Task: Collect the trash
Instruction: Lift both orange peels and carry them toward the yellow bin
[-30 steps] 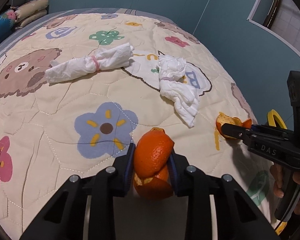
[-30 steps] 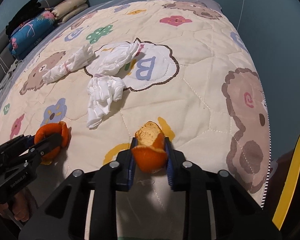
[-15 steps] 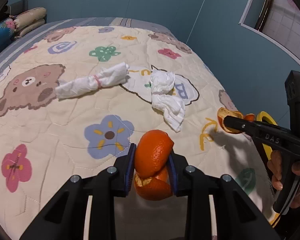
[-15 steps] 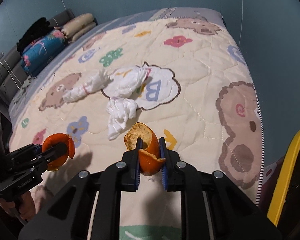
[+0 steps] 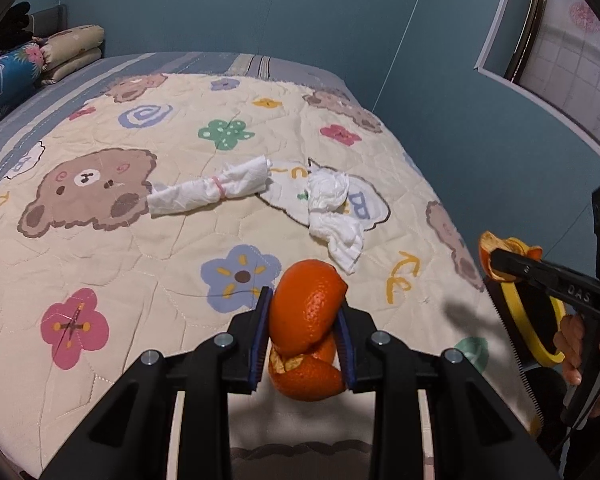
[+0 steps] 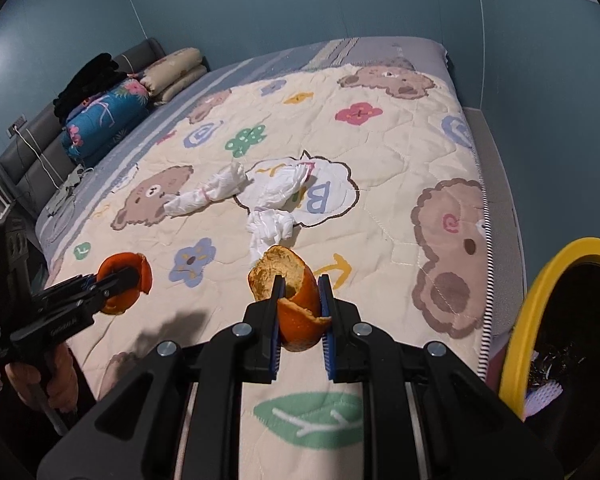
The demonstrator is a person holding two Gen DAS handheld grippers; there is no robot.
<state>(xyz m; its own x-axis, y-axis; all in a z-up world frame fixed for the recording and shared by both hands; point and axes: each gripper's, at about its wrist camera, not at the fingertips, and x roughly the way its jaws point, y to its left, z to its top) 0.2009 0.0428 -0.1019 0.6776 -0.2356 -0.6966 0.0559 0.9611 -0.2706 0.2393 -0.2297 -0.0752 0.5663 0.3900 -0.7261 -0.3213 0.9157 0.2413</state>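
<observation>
The left gripper is clamping curled orange peel; the right gripper is clamping another peel. Both peels are likely handling as light, brittle and springy, so gripping across the curl is advised.

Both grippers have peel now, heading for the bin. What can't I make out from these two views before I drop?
- Yellow-rimmed bin: right wrist view, cut off by the frame edge; its inside is dark, contents unreadable.
- Same bin, left wrist view: mostly behind the right gripper and the hand.
- Underside of the orange peel in the left gripper: hidden by the fingers.
- Bed edge nearest the person: covered by the gripper bodies in both views.
</observation>
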